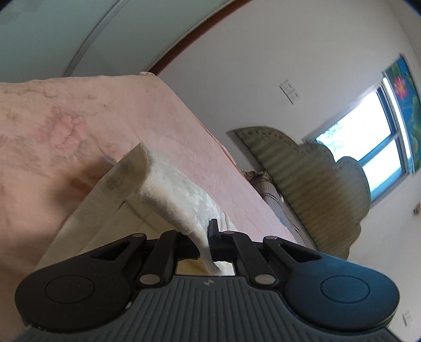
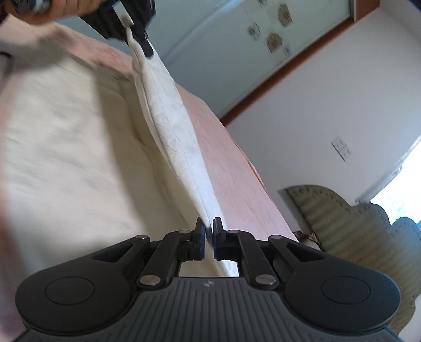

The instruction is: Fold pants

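A bed covered by a pink blanket fills most of both wrist views, tilted by the fisheye lens. Behind it stand a white wall with a switch plate, a padded olive headboard and a bright window.

Cream-white pants lie spread across the blanket. One edge of them is lifted off the bed and stretched as a taut band between the two grippers.

The right gripper has its jaws closed tight on the near end of that band. At the far end, the left gripper pinches the cloth, with a hand behind it. That part is blurred, so the exact grip there is hard to read.

In the left wrist view, the left gripper is clamped on a fold of the cloth, which runs down between its fingers.
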`<control>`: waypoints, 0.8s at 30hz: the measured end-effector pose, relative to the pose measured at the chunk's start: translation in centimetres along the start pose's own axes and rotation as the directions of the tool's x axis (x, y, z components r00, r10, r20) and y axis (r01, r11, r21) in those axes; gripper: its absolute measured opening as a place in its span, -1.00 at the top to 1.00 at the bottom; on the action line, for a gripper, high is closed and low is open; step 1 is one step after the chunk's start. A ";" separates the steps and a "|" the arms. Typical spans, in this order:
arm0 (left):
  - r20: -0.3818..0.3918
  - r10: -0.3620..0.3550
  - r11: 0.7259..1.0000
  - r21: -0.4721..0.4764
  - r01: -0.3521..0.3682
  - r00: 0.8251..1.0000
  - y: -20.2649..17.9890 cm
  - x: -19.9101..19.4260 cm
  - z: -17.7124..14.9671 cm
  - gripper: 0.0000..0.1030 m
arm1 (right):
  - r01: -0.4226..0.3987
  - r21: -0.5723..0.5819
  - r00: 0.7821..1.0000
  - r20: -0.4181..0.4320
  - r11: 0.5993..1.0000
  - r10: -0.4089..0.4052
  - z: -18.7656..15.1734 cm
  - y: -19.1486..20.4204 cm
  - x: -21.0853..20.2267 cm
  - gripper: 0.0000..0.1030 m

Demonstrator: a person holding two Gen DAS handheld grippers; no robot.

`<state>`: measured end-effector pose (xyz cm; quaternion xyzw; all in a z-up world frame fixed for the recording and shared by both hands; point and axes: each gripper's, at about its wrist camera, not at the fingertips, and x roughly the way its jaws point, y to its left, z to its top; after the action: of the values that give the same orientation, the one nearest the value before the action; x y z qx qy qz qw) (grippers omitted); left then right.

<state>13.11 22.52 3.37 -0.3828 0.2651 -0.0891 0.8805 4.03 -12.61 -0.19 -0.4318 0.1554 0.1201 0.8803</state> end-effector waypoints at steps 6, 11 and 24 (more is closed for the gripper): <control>-0.042 0.069 0.991 0.120 -0.063 0.997 1.8 -2.9 -3.2 0.91 | -0.104 0.005 0.995 -0.007 0.995 0.104 -0.4 3.3 -4.3 0.89; -0.047 0.156 0.970 0.194 -0.144 0.987 2.8 -3.3 -5.8 0.91 | -0.162 -0.012 0.986 -0.043 0.987 0.162 -1.1 5.7 -4.9 0.89; 0.018 0.277 0.906 0.327 -0.268 0.961 1.6 -3.1 -7.1 0.79 | -0.189 0.058 0.981 -0.024 0.980 0.191 -1.7 6.0 -6.1 0.89</control>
<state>6.68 20.31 -0.57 -0.1900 0.3100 -0.0133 0.9315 -3.92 -10.83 -3.19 -0.3922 0.2121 0.1928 0.8741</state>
